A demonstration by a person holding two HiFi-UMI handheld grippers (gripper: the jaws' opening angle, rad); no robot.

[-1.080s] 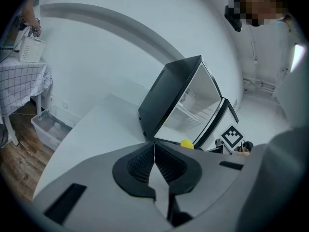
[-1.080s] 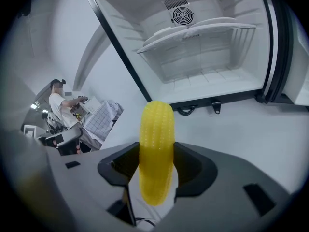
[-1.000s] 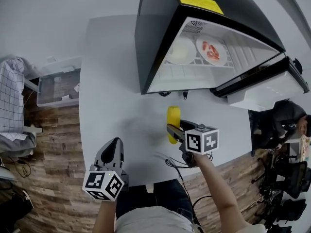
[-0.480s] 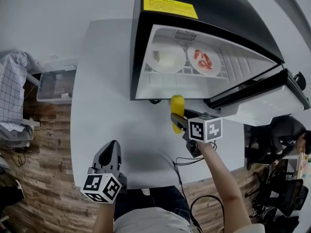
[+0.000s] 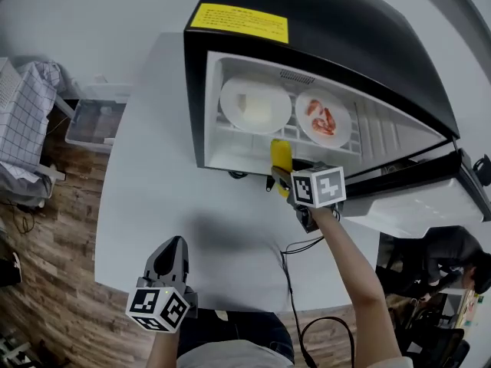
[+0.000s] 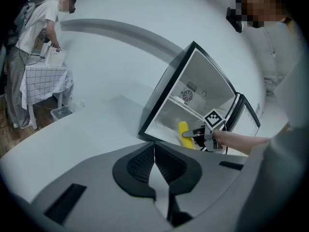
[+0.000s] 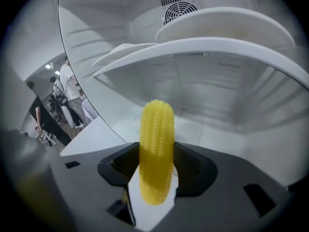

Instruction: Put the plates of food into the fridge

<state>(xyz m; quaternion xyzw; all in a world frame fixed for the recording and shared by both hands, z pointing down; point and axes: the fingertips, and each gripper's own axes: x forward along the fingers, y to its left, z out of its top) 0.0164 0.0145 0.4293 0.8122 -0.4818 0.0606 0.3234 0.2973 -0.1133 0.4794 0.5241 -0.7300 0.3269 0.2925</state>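
The fridge (image 5: 345, 21) is black outside and smooth white inside; it lies on a plain white table (image 5: 169, 205) with its door (image 5: 414, 205) swung open to the right; a black frame runs round the opening. A thin white wire shelf (image 5: 253, 133) crosses the inside; on it sit two round white plates, side by side but apart: the plate with a pale block (image 5: 230, 98) and the plate with red bits (image 5: 307, 129). Under the shelf the white fridge floor (image 7: 231, 129) stretches wide ahead of the right gripper (image 5: 280, 176).

The right gripper pinches a yellow corn cob (image 5: 281, 158) at the bottom edge of the opening, below the shelf; the cob is bumpy all over with a round tip; its long way runs along the jaws, and the tip pokes out past them into the fridge.

The left gripper (image 5: 172, 244) hangs over the table's near edge, well away from the fridge; its jaws are pressed together with nothing between them.
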